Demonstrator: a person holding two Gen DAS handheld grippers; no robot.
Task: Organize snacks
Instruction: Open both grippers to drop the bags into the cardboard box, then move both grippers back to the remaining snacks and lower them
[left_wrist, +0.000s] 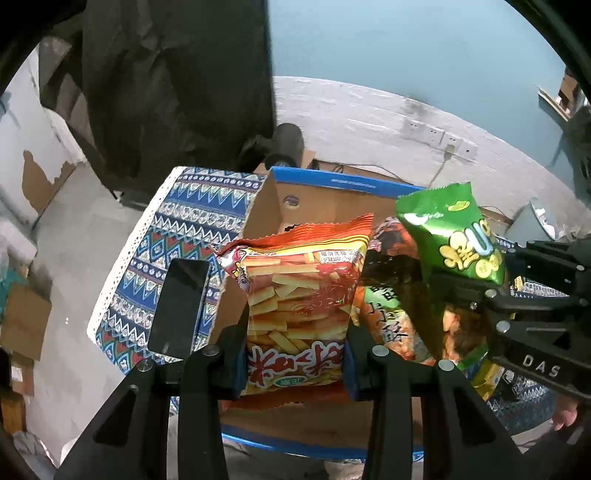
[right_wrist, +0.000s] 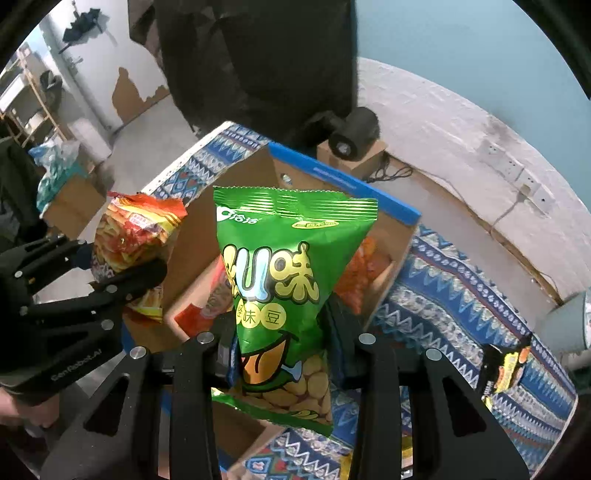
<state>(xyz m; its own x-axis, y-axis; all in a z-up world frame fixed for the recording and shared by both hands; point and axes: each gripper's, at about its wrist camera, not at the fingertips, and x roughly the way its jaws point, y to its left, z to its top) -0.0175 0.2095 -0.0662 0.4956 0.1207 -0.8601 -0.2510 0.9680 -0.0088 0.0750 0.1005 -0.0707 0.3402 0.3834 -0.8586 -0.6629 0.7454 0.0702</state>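
Note:
My left gripper (left_wrist: 293, 354) is shut on a red-orange bag of fry sticks (left_wrist: 299, 295) and holds it upright over the open cardboard box (left_wrist: 332, 188). The same bag (right_wrist: 133, 236) and left gripper (right_wrist: 122, 280) show at the left of the right wrist view. My right gripper (right_wrist: 280, 354) is shut on a green bean snack bag (right_wrist: 280, 280), also above the box (right_wrist: 343, 181). It also shows in the left wrist view (left_wrist: 461, 236), gripped by the right gripper (left_wrist: 472, 291). More snack bags (left_wrist: 391, 302) lie inside the box.
The box stands on a blue patterned tablecloth (left_wrist: 177, 229). A black phone (left_wrist: 179, 306) lies left of the box. A black-and-orange snack packet (right_wrist: 506, 365) lies on the cloth at the right. A black round device (right_wrist: 354, 134) on a small carton sits behind the box.

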